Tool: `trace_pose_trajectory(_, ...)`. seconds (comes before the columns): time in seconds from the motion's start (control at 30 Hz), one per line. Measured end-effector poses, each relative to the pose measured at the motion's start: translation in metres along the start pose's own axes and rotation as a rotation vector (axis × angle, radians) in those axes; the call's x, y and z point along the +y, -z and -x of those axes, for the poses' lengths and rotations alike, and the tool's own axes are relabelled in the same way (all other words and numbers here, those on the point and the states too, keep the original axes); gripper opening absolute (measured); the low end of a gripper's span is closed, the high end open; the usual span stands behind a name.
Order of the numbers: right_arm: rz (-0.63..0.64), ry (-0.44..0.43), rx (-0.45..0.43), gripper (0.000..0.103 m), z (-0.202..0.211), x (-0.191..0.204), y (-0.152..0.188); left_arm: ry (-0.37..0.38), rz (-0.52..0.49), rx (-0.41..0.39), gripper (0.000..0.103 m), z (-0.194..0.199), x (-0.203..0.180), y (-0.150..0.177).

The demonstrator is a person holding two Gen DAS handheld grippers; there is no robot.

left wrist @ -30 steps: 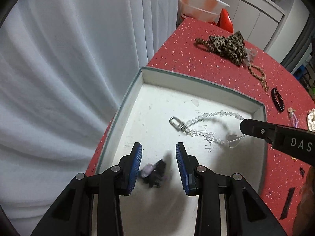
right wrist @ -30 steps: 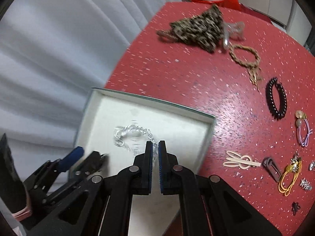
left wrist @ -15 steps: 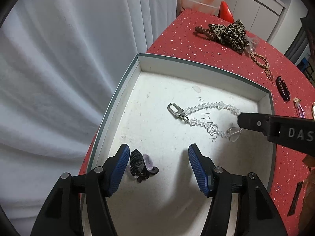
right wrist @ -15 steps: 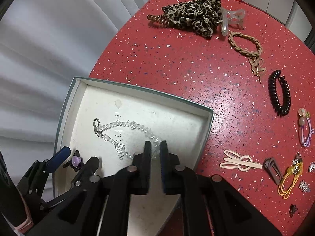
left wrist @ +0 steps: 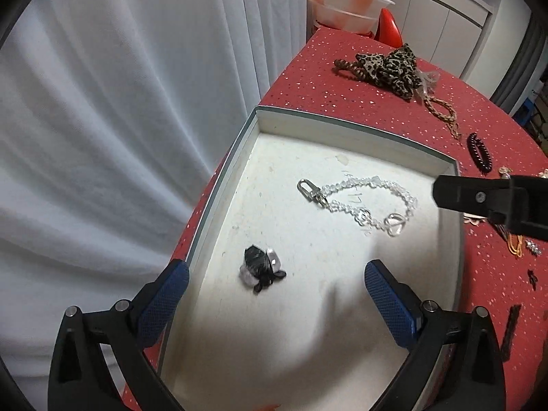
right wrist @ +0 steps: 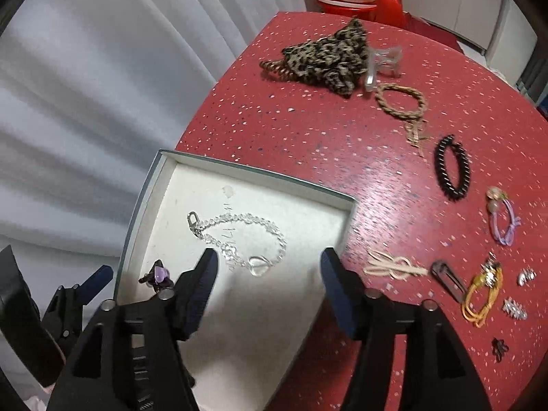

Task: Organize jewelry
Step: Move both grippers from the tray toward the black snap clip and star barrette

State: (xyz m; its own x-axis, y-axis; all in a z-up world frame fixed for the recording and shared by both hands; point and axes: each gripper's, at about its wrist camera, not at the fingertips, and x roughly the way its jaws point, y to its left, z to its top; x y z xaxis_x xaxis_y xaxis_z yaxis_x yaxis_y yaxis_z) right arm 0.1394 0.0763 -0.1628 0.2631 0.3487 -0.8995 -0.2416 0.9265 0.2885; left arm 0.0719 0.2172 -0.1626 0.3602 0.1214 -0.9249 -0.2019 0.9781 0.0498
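A white open box lies on the red table. Inside it lie a clear bead chain with a metal clasp and a small black and purple piece. My left gripper is open and empty above the box, near the black and purple piece. My right gripper is open and empty above the chain's heart end; it shows in the left wrist view at the right.
Loose on the red table lie a leopard scrunchie, a braided bracelet, a black coil tie, a purple tie, a beige clip and a yellow tie. A white curtain hangs at the left.
My right gripper has opened and let go of the bead chain, which now lies in the box. My left gripper has opened wider and drawn back from the black and purple piece.
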Motion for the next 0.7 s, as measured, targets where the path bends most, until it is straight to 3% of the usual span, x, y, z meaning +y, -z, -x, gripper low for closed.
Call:
trace_pose_trajectory(0.3, -0.061, 0.042, 0.012, 0.077, 0.031, -0.031, 0.034, 0.003, -0.024, 0.036, 0.103, 0.03, -0.007, 0.024)
trace_pose_trajectory(0.7, -0.167, 0.098, 0.044, 0.079, 0.072, -0.089, 0.097, 0.059, -0.119, 0.083, 0.103, 0.064, -0.052, 0.054)
